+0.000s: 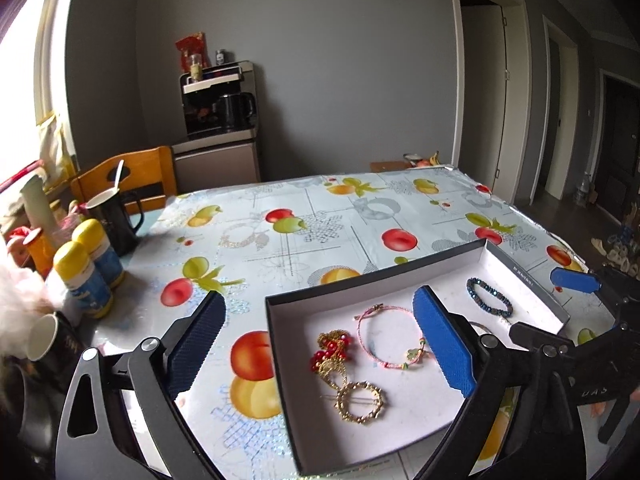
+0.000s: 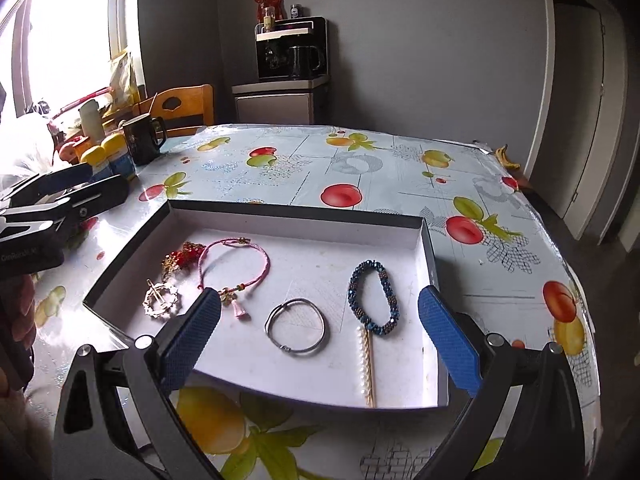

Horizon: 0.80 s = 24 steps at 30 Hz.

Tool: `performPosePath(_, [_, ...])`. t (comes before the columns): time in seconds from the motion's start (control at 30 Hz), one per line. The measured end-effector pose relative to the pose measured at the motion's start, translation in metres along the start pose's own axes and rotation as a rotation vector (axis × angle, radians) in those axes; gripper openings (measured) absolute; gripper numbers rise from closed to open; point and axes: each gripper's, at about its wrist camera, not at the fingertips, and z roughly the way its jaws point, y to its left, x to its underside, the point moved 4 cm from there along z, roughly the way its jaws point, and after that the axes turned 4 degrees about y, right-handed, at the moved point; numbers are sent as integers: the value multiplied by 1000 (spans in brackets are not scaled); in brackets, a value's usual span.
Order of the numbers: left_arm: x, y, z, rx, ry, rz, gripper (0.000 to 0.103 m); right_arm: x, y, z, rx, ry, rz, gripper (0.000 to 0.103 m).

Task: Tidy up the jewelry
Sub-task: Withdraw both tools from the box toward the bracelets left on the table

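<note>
Showing silver bangle (image 2: 296, 333), pearl hairpin (image 2: 365, 364), right view only

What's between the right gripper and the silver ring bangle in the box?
Nothing visible. The right gripper is open above the shallow white-lined box, and the silver ring bangle lies bare between its blue-padded fingers. The pearl hairpin and dark blue beaded bracelet lie beside it, apart.
</note>
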Motion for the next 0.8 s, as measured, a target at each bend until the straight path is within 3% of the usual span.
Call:
performPosePath(0.1, [13, 9, -21, 14, -7, -17, 99, 11, 1, -19, 41, -5, 2, 97])
performPosePath(0.2, [30, 13, -35, -19, 1, 3, 100, 29, 4, -38, 83, -17, -2, 97])
performPosePath(0.43, [80, 24, -47, -28, 85, -2, 100, 72, 16, -56, 52, 31, -19, 97])
performPosePath(0.63, [104, 33, -50, -63, 155, 0, 100, 89, 21, -70, 89, 23, -68, 97])
performPosePath(0.8, [111, 27, -56, -29, 121, 20, 100, 94, 25, -75, 43, -7, -77, 97])
